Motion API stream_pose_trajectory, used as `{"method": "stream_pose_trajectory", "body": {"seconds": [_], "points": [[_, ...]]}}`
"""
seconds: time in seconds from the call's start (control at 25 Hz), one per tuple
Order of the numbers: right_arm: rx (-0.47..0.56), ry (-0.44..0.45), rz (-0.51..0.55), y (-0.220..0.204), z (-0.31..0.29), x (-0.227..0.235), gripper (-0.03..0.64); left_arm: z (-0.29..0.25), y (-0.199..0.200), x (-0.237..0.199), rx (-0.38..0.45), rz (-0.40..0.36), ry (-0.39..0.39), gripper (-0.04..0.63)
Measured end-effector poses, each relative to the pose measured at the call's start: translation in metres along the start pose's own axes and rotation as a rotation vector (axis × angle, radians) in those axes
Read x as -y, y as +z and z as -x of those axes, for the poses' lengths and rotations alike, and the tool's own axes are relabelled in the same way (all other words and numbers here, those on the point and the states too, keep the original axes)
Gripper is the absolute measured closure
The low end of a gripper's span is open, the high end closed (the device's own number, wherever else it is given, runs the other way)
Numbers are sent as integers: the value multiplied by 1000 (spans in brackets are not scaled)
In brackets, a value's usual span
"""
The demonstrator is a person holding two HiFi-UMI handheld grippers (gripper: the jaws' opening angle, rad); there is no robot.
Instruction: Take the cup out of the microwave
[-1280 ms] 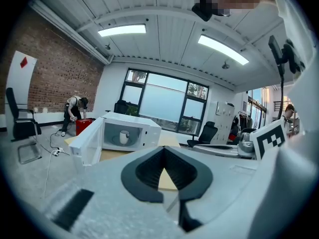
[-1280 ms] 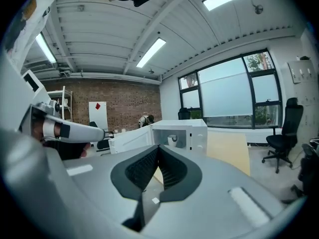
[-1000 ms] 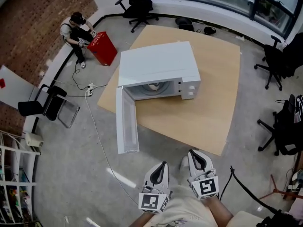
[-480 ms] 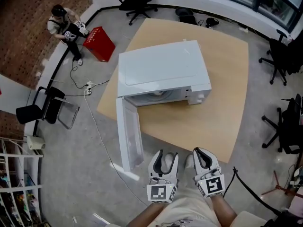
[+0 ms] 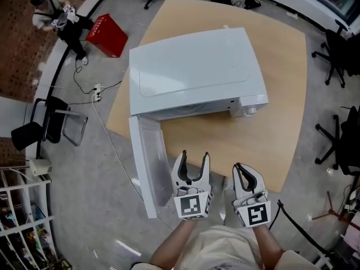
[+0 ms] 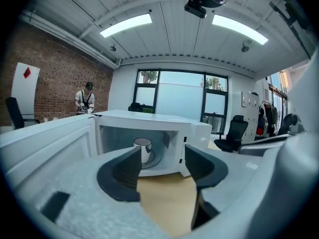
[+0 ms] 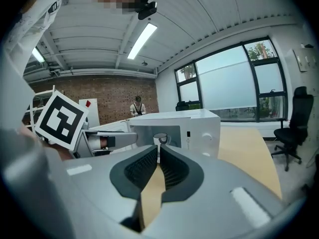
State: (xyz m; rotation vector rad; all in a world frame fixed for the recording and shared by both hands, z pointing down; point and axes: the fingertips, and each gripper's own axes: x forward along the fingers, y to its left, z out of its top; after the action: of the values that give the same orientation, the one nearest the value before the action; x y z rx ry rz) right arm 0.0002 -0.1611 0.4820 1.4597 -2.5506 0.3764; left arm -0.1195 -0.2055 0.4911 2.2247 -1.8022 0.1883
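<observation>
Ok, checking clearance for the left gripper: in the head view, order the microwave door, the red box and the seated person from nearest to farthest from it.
From the left gripper, jaws opening and empty:
1. Microwave door, just to its left.
2. Red box, on the floor, upper left.
3. Seated person, by the brick wall.

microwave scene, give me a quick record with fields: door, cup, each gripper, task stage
microwave: white, on the wooden table, front toward the person
door: swung wide open, on the left gripper's side
cup: upright inside the microwave, untouched
left gripper: jaws opening, nothing between them, aimed at the cup, short of the microwave
right gripper: shut, empty, beside the left one
task stage: cup not yet reached
</observation>
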Motion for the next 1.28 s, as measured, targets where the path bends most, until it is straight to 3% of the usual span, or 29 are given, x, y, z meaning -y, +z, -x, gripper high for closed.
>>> {"method": "stream_pose_trajectory", "body": {"seconds": [0.2,0.56,0.88,1.28], "points": [[-33,-14,-27,-17,-20,6,595,-37,-20,-22,-8,10,47,295],[-68,-22,-34,-29,-37,5,595,-134,-30,-49,17,6,90,165],[-53,-54,-83,-31,-41,8,595,-199,-44,-78,11,-30,132,153],[-107,-58,-79,-50,-33,7,595,-247,-50,-99,31,-119,162,155]]}}
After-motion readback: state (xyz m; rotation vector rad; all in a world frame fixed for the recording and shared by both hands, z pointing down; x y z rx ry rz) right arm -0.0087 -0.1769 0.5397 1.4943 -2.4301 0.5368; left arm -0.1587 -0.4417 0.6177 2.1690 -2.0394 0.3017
